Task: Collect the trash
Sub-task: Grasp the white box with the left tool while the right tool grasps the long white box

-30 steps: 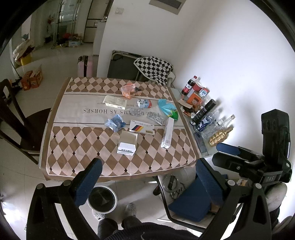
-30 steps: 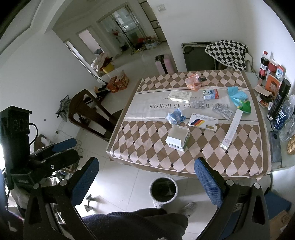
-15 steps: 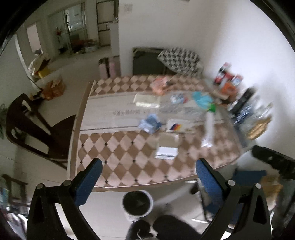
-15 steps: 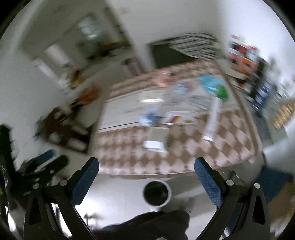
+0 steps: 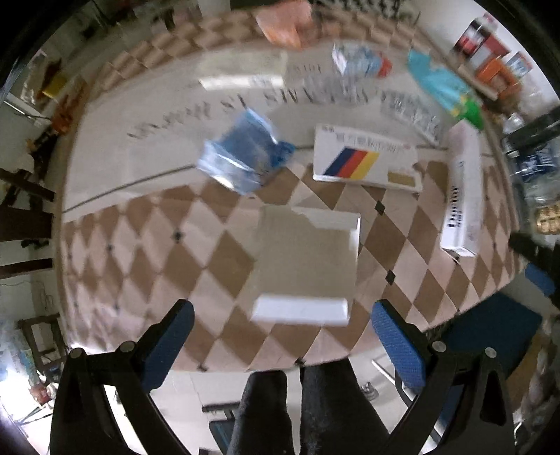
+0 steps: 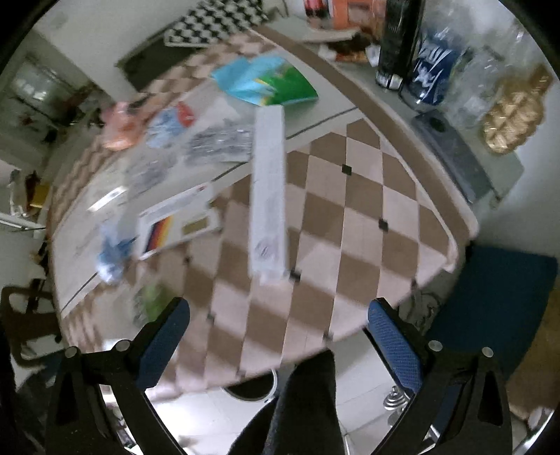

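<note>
Trash lies scattered on a checkered tablecloth [image 5: 217, 259]. In the left wrist view my left gripper [image 5: 281, 344] is open and empty, just short of a white carton [image 5: 308, 266]. Beyond lie a blue plastic wrapper [image 5: 241, 154], a flat box with a striped flag [image 5: 360, 161] and a long white box [image 5: 460, 189]. In the right wrist view my right gripper [image 6: 278, 344] is open and empty, in front of the long white box [image 6: 267, 196]. The trash bin [image 6: 252, 388] shows under the table edge.
Blister packs [image 6: 217, 143], a teal and green bag [image 6: 266, 82] and an orange bag [image 5: 283, 21] lie farther back. Bottles [image 6: 416, 49] stand on a side shelf at the right. A blue stool [image 6: 497, 308] stands beside the table. Dark chairs are at the left.
Both grippers have moved quickly forward and down toward the table. The left one now faces the white carton, the right one the long white box. Both views are blurred by motion.
</note>
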Demonstrator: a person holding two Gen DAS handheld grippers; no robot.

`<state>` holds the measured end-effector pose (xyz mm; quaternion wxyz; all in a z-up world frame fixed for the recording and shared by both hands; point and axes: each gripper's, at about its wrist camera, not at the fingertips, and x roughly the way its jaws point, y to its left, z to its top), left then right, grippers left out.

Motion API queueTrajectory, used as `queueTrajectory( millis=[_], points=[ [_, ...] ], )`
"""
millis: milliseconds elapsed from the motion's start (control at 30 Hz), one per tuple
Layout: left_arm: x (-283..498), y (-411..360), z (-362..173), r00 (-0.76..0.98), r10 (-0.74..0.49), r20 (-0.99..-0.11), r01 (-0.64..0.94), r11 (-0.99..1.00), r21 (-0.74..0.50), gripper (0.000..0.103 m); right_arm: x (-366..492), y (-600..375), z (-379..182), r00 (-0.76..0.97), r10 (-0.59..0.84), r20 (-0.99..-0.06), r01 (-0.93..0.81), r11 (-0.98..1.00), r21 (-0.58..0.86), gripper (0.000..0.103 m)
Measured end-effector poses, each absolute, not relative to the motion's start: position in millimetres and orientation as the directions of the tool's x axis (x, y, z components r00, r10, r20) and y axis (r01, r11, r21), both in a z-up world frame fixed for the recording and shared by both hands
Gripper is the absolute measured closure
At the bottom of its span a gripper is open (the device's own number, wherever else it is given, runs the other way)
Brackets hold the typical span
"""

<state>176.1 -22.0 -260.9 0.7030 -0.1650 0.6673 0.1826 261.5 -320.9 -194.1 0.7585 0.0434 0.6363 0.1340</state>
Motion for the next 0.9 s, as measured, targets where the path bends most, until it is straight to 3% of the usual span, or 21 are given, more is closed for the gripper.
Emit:
queueTrajectory(
  millis=[300,400,433,467,500,900],
  points=[
    [210,-31,-332,-0.097,0.014,-0.995,-0.521,0.851,0.063,0.002,349,-267,-276,0.021,0.205,-0.978,-0.199,0.96,0.197,0.014],
    [212,-30,-338,-0.108,0.006,-0.994,-0.529,0.846,0.063,0.023,359,-253,-292,-0.007,0.187,-0.982,-0.223,0.957,0.183,0.025],
    [211,-32,-338,-0.1,-0.001,-0.995,-0.535,0.843,0.053,0.029,361,-251,-295,-0.013,0.182,-0.983,-0.227,0.957,0.18,0.035],
    [210,-34,-338,-0.098,0.005,-0.995,-0.539,0.841,0.057,0.03,363,-248,-298,-0.019,0.174,-0.985,-0.233,0.957,0.174,0.054],
    [212,-34,-334,-0.092,0.016,-0.996,-0.536,0.842,0.063,0.03,364,-246,-302,-0.023,0.157,-0.987,-0.243,0.957,0.158,0.063],
    [188,-18,-283,0.038,0.137,-0.99,-0.528,0.844,0.097,0.031,334,-256,-272,0.057,0.217,-0.975,-0.287,0.939,0.192,0.067]
  ],
)
